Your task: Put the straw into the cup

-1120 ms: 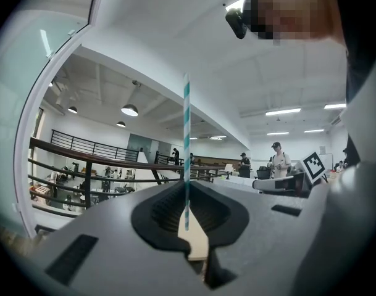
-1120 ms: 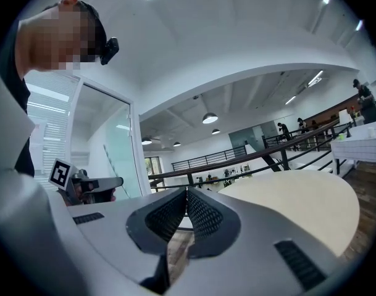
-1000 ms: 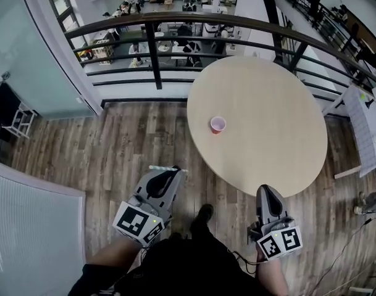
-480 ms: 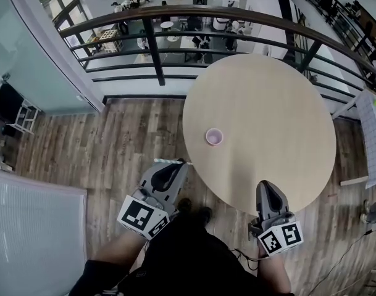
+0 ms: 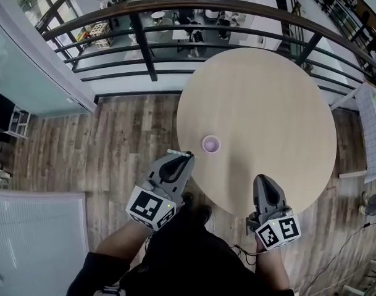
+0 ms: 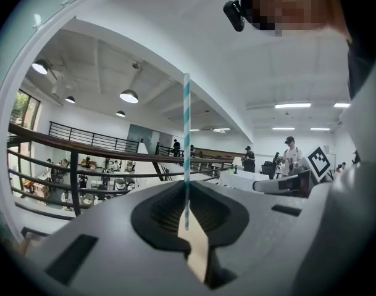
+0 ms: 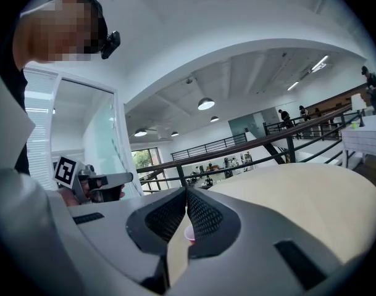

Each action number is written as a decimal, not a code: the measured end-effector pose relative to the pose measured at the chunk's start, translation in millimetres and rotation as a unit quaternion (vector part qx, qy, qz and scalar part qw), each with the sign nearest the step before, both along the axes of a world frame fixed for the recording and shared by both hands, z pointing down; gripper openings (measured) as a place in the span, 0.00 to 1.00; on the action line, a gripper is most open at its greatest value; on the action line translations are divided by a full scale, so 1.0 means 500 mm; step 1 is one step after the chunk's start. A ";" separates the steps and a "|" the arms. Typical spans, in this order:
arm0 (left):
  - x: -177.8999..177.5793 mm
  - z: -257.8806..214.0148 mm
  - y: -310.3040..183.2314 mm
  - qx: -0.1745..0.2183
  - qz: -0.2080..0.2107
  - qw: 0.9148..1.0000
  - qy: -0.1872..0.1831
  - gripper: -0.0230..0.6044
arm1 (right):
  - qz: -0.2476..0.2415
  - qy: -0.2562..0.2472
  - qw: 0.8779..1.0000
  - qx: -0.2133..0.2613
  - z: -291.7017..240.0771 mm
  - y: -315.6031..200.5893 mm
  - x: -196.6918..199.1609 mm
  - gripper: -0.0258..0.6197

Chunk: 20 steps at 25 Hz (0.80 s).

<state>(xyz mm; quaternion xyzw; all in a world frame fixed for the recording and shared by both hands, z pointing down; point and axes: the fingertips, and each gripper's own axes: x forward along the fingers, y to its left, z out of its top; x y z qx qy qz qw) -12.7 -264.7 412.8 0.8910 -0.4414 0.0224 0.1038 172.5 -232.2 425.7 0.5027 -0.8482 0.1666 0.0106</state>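
A small pink cup [image 5: 211, 144] stands upright on the round wooden table [image 5: 268, 97], near its left front edge. My left gripper [image 5: 184, 160] is shut on a teal-and-white striped straw [image 5: 178, 153], which lies crosswise at its tips just left of the cup. In the left gripper view the straw [image 6: 186, 140] rises straight up out of the shut gripper [image 6: 186, 196]. My right gripper [image 5: 264, 182] is shut and holds nothing, over the table's front edge. Through its jaws the right gripper view shows the cup [image 7: 189, 234] ahead of the gripper [image 7: 186, 196].
A dark metal railing [image 5: 175, 6] curves behind the table, with a lower floor beyond it. Wooden flooring [image 5: 113, 134] lies to the left. A glass wall [image 5: 27, 60] stands far left. The other gripper [image 7: 92, 182] shows at the left of the right gripper view.
The person has stepped toward the table. The cup now sits nearer, and the left gripper with the straw has come from over the floor up to the table edge beside it.
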 end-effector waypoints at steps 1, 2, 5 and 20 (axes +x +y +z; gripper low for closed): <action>0.002 0.006 -0.012 -0.001 0.003 1.000 -0.002 0.08 | 0.002 -0.001 1.000 -0.002 0.002 -0.010 -0.001 0.08; 0.005 0.014 -0.024 -0.004 0.005 1.000 -0.005 0.08 | 0.005 -0.002 1.000 -0.003 0.004 -0.019 0.000 0.08; 0.016 0.048 -0.060 -0.024 0.011 1.000 -0.008 0.08 | 0.014 0.001 1.000 -0.006 0.008 -0.045 0.011 0.07; 0.086 0.234 -0.171 -0.083 0.053 0.995 -0.023 0.08 | 0.023 -0.005 0.999 -0.039 0.057 -0.099 0.024 0.07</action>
